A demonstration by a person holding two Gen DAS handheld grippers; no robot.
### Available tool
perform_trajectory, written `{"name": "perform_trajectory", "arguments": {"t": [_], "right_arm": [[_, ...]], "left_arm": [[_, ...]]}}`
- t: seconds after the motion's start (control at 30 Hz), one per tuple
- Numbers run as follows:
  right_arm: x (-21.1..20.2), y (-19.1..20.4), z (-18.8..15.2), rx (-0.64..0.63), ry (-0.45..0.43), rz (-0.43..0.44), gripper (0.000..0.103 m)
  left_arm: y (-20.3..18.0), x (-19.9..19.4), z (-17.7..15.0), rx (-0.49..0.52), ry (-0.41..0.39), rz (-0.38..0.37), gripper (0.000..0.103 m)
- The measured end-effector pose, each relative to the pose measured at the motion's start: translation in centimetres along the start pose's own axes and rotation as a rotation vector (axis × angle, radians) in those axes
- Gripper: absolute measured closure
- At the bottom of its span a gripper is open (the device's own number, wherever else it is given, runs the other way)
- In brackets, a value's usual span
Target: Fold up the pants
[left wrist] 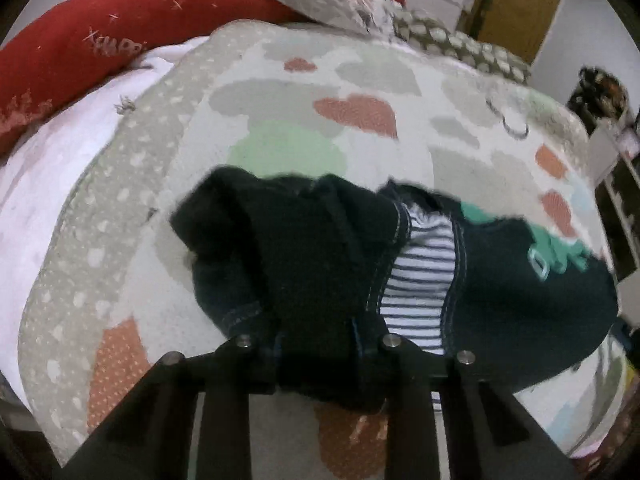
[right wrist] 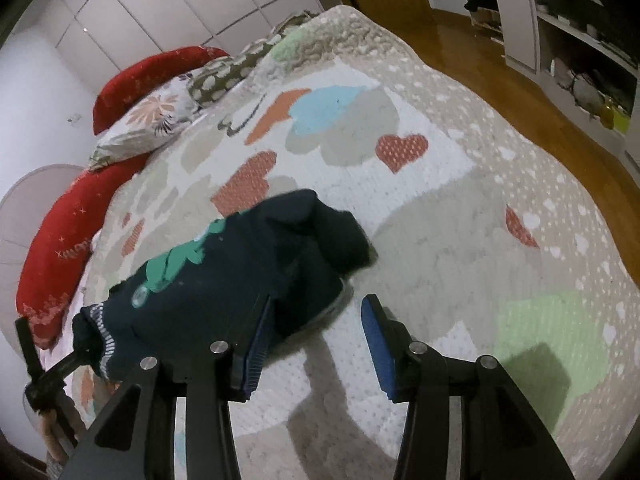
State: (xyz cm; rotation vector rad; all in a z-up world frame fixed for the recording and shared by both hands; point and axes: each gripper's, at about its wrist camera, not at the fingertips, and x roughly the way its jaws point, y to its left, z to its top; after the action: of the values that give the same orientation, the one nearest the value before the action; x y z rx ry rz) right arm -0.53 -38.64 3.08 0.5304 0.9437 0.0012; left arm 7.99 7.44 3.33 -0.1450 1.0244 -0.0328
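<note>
Small dark navy pants [left wrist: 312,248] with a striped lining and a green print lie bunched on the quilted bed [left wrist: 280,80]. My left gripper [left wrist: 316,360] is shut on a fold of their dark fabric, which bulges out between the fingers. In the right wrist view the pants [right wrist: 248,272] stretch from the left gripper [right wrist: 80,350], which holds the striped waistband end, towards my right gripper [right wrist: 318,304]. The right gripper stands open with its blue pads [right wrist: 378,344] apart. The pants' near edge lies against its left pad, and the right pad touches nothing.
A heart-patterned quilt [right wrist: 440,220] covers the bed. A long red pillow [right wrist: 52,248] and a floral pillow [right wrist: 148,120] lie at its head. Wooden floor [right wrist: 480,40] and white shelves [right wrist: 520,20] are beyond the far edge.
</note>
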Motion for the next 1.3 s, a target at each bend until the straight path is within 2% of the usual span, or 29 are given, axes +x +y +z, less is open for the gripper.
{"name": "perform_trajectory", "arguments": {"t": [0.13,0.23,0.3,0.4,0.47,0.57,0.6,0.63,0.8,0.93,1.03,1.07,1.1,1.13,1.17,1.3], "right_arm": [[-0.4,0.2,-0.1,-0.024,-0.005,-0.022,0.054],[-0.4,0.5,0.1,-0.037,-0.005,-0.029,0.054],[0.0,0.8,0.1,-0.037,0.003,-0.023,0.054],[1.1,1.3,0.0,-0.032,0.027,-0.002,0.054],[1.9,1.4,-0.1,-0.011,0.053,0.037,0.054],[2.3,1.5,-0.1,0.029,0.069,0.116,0.05],[2.4,1.5,0.0,0.033,0.069,0.124,0.041],[2.4,1.6,0.1,0.04,0.067,0.135,0.036],[3.7,1.8,0.6,0.086,0.093,0.231,0.031],[6.4,3.7,0.7,0.106,0.131,0.328,0.028],[7.5,5.9,0.2,0.072,0.107,0.326,0.028],[7.6,6.4,0.2,0.061,0.105,0.327,0.034],[7.8,7.0,0.1,0.05,0.117,0.343,0.064],[8.3,7.4,0.1,0.053,0.161,0.373,0.077],[8.8,7.6,-0.1,0.07,0.207,0.387,0.077],[7.1,7.8,-0.3,0.047,0.162,0.364,0.079]], "left_arm": [[2.4,-1.7,1.5,-0.071,-0.036,-0.057,0.078],[4.2,-2.1,3.0,-0.079,-0.063,0.012,0.078],[5.5,-1.3,3.5,-0.083,-0.055,0.061,0.078],[5.3,0.6,3.2,-0.017,0.006,0.092,0.073],[4.9,0.6,2.8,0.023,-0.006,0.109,0.071],[6.0,-0.2,2.5,-0.022,-0.015,0.043,0.056],[6.9,-0.6,2.4,-0.065,-0.017,0.005,0.053],[7.4,-0.8,2.2,-0.089,-0.016,-0.014,0.053],[9.7,-2.8,0.4,-0.207,-0.015,-0.127,0.053],[10.1,-4.8,-1.6,-0.254,-0.036,-0.166,0.052],[9.6,-5.7,-3.1,-0.27,-0.038,-0.172,0.052],[9.2,-6.0,-3.7,-0.268,-0.035,-0.16,0.052],[9.0,-6.2,-4.0,-0.265,-0.034,-0.15,0.052],[8.6,-6.4,-4.5,-0.26,-0.033,-0.137,0.052],[8.4,-6.6,-4.9,-0.257,-0.032,-0.132,0.052],[7.5,-7.2,-6.0,-0.251,-0.021,-0.122,0.052]]}}
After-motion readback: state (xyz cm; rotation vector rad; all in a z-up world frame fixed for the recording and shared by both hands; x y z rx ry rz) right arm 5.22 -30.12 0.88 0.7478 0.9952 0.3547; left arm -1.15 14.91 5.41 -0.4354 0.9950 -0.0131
